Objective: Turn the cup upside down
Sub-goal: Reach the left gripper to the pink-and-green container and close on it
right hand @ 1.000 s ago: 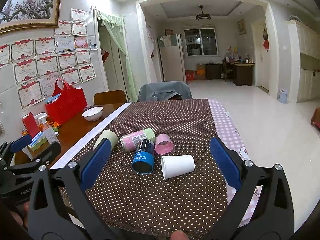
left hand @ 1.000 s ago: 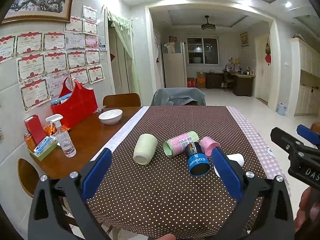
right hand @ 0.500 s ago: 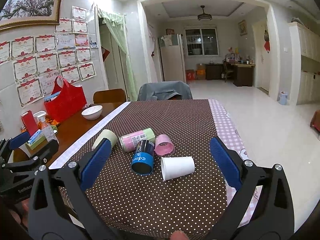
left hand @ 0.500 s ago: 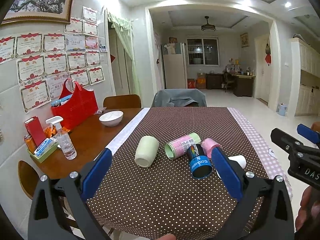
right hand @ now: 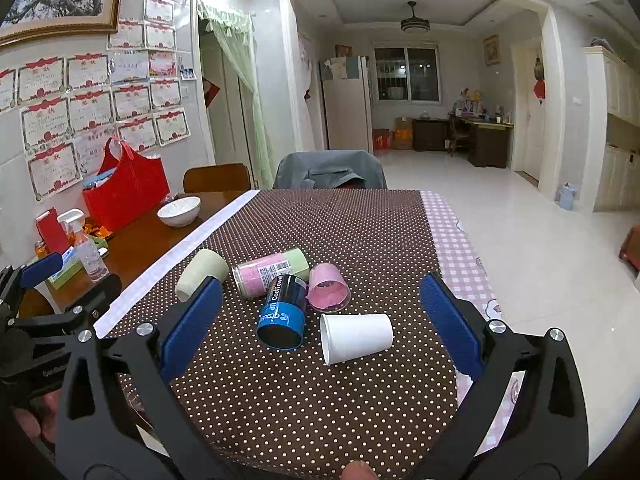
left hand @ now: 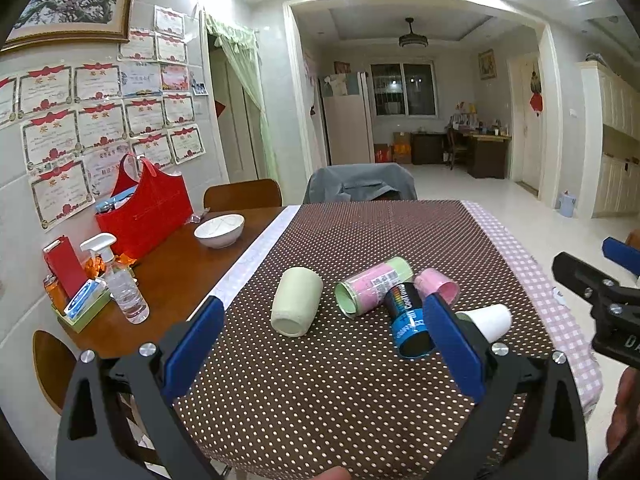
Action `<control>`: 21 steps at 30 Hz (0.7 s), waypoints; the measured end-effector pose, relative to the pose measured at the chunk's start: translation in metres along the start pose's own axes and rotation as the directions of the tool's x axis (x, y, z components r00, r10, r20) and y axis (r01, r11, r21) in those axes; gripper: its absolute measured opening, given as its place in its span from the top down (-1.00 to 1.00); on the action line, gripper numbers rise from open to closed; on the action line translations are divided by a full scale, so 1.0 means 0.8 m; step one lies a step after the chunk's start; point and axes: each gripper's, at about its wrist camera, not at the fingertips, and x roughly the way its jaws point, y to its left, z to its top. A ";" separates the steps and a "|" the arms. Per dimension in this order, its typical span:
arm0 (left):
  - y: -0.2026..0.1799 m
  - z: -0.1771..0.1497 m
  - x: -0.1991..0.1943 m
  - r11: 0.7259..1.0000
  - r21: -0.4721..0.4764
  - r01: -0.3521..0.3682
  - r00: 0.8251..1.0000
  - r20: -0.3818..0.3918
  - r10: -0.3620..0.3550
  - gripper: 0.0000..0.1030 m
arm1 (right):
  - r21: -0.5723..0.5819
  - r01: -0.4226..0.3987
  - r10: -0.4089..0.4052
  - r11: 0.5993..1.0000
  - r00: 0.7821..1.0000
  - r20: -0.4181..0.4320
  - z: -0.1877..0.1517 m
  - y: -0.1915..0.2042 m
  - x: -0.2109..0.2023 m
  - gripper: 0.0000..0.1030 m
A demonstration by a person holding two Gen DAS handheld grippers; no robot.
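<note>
Several cups lie on their sides on the brown dotted tablecloth [left hand: 320, 392]: a pale green cup [left hand: 296, 307] [right hand: 202, 274], a pink-and-green cup [left hand: 372, 286] [right hand: 272, 270], a black-and-blue cup [left hand: 408, 326] [right hand: 282, 312], a pink cup [left hand: 438, 286] [right hand: 328, 292] and a white paper cup [left hand: 490, 318] [right hand: 356, 336]. My left gripper [left hand: 320, 344] is open and empty, in front of the green cup. My right gripper [right hand: 320, 328] is open and empty, in front of the white cup.
On the bare wood at the left stand a white bowl [left hand: 219, 230], a red bag [left hand: 146, 210], a spray bottle [left hand: 122, 290] and a tissue box [left hand: 82, 306]. A chair with a grey jacket [left hand: 360, 186] stands at the table's far end. The table's right edge has a pink checked cloth [left hand: 548, 292].
Both grippers have moved slightly forward toward the cups. Both stay open. The cups have not moved.
</note>
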 end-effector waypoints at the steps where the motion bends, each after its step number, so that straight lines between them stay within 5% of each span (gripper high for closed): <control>1: 0.001 0.001 0.008 1.000 0.004 -0.002 1.000 -0.007 0.002 -0.90 | 0.001 0.000 0.000 1.000 1.000 -0.010 0.001 -0.001 0.008 -0.88; 8: 0.005 0.010 0.091 0.997 0.079 0.000 0.995 -0.104 0.008 -0.90 | 0.042 0.011 -0.007 0.999 0.997 -0.082 0.006 -0.019 0.063 -0.88; 13: -0.004 0.020 0.145 0.987 0.148 0.067 0.986 -0.159 -0.043 -0.90 | 0.065 0.017 -0.008 0.998 0.990 -0.142 0.008 -0.028 0.101 -0.88; 21: -0.033 0.035 0.252 0.939 0.275 0.206 0.948 -0.294 -0.122 -0.90 | 0.092 0.042 -0.021 0.995 0.976 -0.218 0.014 -0.050 0.160 -0.88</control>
